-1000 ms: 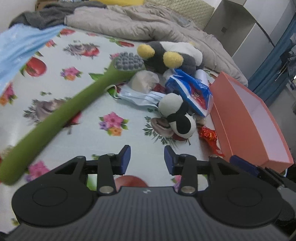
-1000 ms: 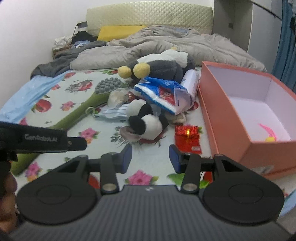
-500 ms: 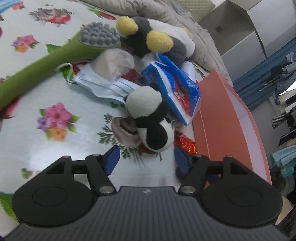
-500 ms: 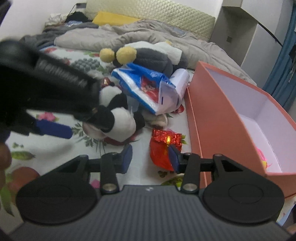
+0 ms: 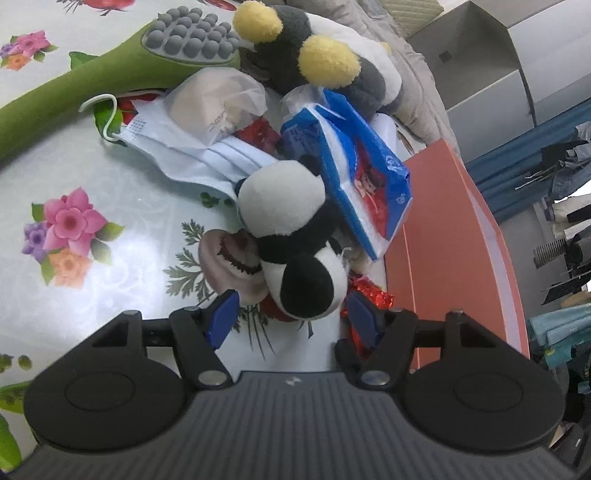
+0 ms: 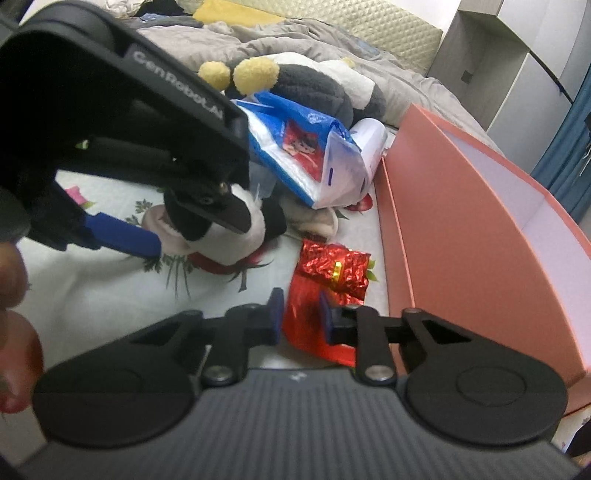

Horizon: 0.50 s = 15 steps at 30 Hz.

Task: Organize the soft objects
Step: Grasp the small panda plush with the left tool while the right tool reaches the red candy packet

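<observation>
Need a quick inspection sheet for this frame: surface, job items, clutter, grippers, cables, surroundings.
Surface: floral tablecloth.
Job's things: panda plush; larger bee plush; red foil packet; face mask; orange box, open.
Clutter: green massage hammer; blue snack bag.
Grippers: left gripper open, straddling the panda plush; right gripper closing, foil packet between the jaws.
Cables: nothing seen.
Surroundings: rumpled bedding, grey cabinets.

A home bedroom — a rumpled grey duvet (image 6: 332, 48) and quilted headboard (image 6: 373, 22) run across the top of the right wrist view, pale wardrobes (image 6: 517, 62) at upper right, and a flowered bedsheet (image 5: 74, 177) spreads at left.
</observation>
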Motion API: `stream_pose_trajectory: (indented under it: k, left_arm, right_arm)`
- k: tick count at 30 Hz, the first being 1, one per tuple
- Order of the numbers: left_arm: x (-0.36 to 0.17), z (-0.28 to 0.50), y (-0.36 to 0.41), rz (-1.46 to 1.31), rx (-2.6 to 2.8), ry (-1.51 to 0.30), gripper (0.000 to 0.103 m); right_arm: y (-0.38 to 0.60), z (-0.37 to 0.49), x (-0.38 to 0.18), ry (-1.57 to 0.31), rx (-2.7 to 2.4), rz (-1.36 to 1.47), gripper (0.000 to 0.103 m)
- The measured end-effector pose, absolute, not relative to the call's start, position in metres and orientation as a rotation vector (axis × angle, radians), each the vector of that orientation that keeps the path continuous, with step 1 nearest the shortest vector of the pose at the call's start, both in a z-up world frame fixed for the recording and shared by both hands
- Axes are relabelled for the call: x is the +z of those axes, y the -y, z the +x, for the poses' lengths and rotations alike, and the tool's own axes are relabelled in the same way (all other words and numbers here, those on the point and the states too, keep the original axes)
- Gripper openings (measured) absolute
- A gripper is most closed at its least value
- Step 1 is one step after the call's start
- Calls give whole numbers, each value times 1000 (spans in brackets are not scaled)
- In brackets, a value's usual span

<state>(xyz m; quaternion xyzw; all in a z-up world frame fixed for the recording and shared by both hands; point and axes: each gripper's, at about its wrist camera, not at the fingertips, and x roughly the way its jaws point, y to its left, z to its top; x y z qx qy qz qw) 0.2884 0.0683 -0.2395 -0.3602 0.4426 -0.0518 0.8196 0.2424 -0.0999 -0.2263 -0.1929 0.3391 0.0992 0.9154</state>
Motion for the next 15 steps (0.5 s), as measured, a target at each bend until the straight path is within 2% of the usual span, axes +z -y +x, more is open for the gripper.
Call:
stream_pose_trajectory:
  k: [2,4,7,8,15]
  left_arm:
    - [-240,289,-69,-776,-112,-934,68]
    - [-240,289,-69,-778,-106,-926,61]
    - [-240,289,-69,-778,-90,-935,50]
    - [-238,288,-69,-778,-98,-930,43]
    - [-224,275,-68,-720,-82,-922,35]
  right_arm:
    - [101,242,-224,-697,204,-393,15]
    - [101,240,-223,-690,206,-397,13]
    - [104,237,-219,-688,206,-395,10]
    - [104,236,-218,-689,205,-398,9]
    - [109,233,-207,-707,214,-357,6]
